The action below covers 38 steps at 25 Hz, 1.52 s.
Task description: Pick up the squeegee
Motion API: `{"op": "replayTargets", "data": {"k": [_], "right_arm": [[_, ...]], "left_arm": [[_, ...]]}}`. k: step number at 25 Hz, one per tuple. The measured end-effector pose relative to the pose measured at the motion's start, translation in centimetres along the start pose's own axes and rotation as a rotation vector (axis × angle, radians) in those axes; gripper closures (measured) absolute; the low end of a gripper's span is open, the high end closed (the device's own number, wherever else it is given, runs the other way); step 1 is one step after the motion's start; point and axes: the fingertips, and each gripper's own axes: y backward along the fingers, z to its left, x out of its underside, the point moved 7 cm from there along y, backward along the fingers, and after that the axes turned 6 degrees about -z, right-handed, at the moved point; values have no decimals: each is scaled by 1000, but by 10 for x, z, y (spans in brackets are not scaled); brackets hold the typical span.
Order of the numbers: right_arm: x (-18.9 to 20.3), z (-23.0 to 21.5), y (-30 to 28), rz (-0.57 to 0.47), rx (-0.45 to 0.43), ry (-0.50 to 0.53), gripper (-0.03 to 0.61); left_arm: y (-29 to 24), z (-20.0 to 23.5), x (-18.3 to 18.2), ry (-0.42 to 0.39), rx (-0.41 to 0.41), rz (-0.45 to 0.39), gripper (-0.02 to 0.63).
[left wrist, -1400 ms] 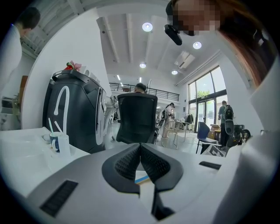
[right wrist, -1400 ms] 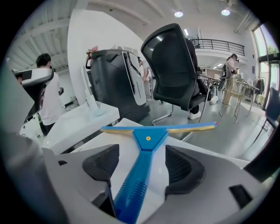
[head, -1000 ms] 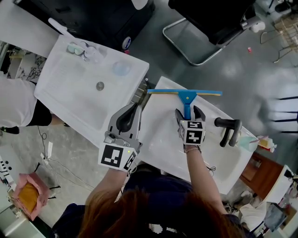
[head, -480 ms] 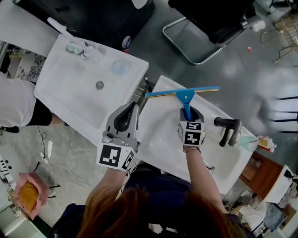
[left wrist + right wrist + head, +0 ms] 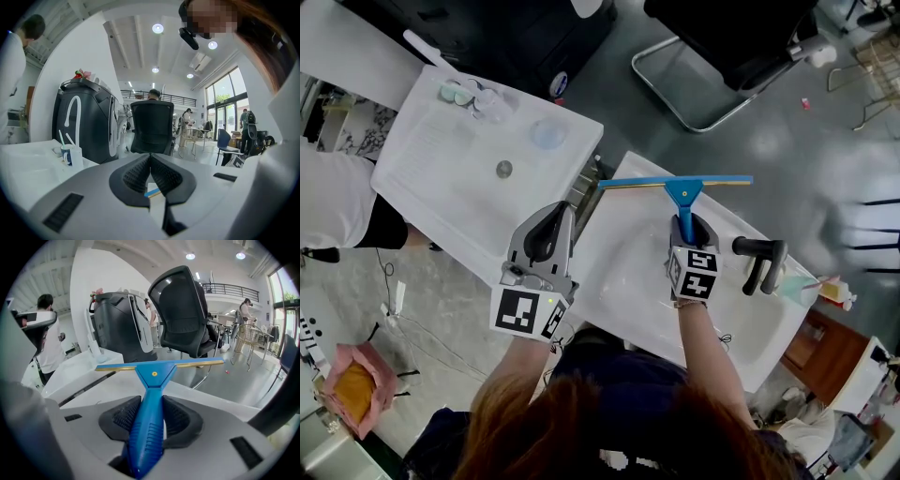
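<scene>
The squeegee (image 5: 682, 194) is blue, with a long thin blade across its top and a ribbed handle (image 5: 149, 418). It hangs over the far rim of the right white basin (image 5: 628, 281). My right gripper (image 5: 687, 228) has the handle between its black pads, which press on both sides while the jaws are still closing. In the right gripper view the blade (image 5: 159, 365) lies level ahead of the jaws. My left gripper (image 5: 553, 225) hovers at the gap between the two basins, jaws shut on nothing, with its pads (image 5: 140, 174) meeting.
A black faucet (image 5: 758, 258) stands right of the held handle. The left white basin (image 5: 441, 178) has a drain (image 5: 503, 170) and cups (image 5: 464, 94) at its far corner. A black office chair (image 5: 722, 37) stands beyond, and a person in white (image 5: 337, 206) at the left.
My right jaws have drawn in from wide open onto the squeegee handle. The squeegee has shifted slightly away from me. The left gripper has hardly moved.
</scene>
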Motion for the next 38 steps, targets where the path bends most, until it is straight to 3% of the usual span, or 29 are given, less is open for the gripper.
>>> {"op": "replayTargets", "data": {"k": [6,22,38], "right_arm": [[-30,-5,27,-121,-16,-27,422],[-140,-11,152,-559,-8,1,422],[-176,-11,221,-723,-16,55,422]], "left_arm": [[4,-1,-13,-21,-8,-26,594],[15,-37,-64,-69,18,-160,594],[21,-65,-94,-46,31,-258,594]]}}
